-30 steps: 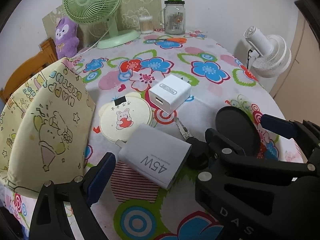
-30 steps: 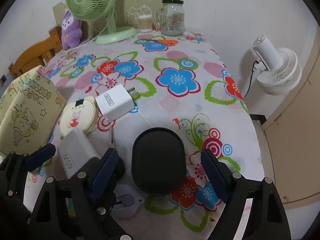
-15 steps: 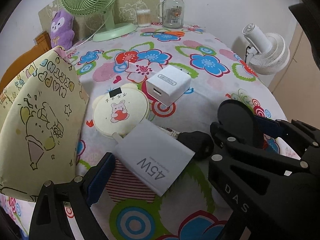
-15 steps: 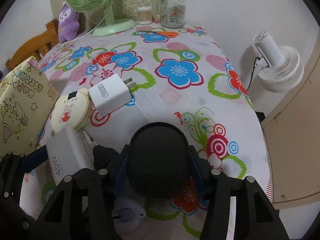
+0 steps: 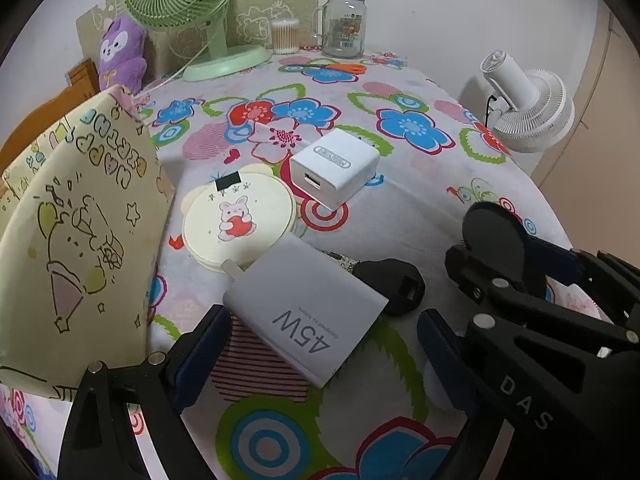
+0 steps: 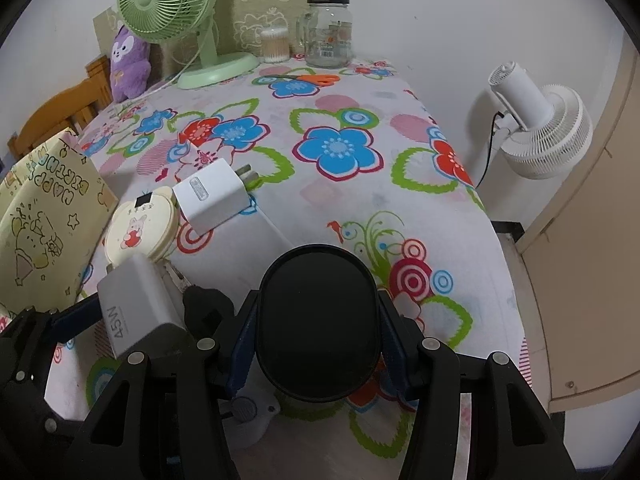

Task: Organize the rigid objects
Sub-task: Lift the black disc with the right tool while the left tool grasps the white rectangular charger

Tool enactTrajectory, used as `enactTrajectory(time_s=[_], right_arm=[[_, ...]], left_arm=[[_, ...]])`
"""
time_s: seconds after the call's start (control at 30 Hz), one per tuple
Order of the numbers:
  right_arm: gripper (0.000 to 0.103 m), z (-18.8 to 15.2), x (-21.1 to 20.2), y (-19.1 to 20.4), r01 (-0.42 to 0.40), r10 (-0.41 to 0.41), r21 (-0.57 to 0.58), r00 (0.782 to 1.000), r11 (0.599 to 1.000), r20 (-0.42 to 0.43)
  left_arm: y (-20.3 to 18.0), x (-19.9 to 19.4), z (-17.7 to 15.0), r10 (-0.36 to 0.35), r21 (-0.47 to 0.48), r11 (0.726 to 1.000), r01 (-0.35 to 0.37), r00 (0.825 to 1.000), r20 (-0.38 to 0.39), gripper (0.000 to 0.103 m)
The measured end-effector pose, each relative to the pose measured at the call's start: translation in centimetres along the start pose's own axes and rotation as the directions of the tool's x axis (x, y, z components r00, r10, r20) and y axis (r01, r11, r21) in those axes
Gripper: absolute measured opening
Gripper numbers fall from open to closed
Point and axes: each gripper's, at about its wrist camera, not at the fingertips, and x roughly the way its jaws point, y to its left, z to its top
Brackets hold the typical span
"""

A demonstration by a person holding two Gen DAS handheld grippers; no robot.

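The right gripper is gripping the black oval case with jaws clamped, just right of the 45W charger, likely needing carrying toward the gift bag; the left gripper is waiting, jaws apart.

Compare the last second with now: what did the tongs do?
The right tongs closed from wide open onto the black oval case and now grip it. The left tongs stayed open around the 45W charger. The white cube charger and round bunny compact stayed put.
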Motion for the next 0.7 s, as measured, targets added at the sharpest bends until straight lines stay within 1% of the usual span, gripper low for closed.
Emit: enactTrajectory(time_s=[0.2, 0.4, 0.5, 0.53, 0.7], right_arm=[[0.057, -0.1, 0.1, -0.7, -0.009, 0.009, 0.030, 1.000, 1.000, -0.007], [0.057, 0.7, -0.2, -0.3, -0.009, 0.009, 0.019, 1.000, 1.000, 0.011], [0.057, 1.1, 0.1, 0.3, -0.016, 0.016, 0.004, 1.000, 1.000, 0.007], [0.057, 1.1, 0.2, 0.6, -0.021, 0.021, -0.001, 1.000, 1.000, 0.005], [0.057, 1.1, 0.4, 1.3, -0.022, 0.022, -0.012, 1.000, 1.000, 0.001]], left_arm=[[0.1, -0.1, 0.2, 0.031, 0.003, 1.000, -0.031, 0.999, 0.011, 0.093], [0.8, -0.3, 0.8, 0.046, -0.026, 0.999, -0.045, 0.999, 0.030, 0.082], [1.0, 0.0, 0.8, 0.021, -0.047, 0.999, -0.020, 0.999, 0.025, 0.079], [1.0, 0.0, 0.7, 0.008, -0.047, 0.999, -0.007, 1.000, 0.026, 0.076], [0.9, -0.1, 0.6, -0.003, -0.026, 1.000, 0.004, 0.999, 0.033, 0.074]])
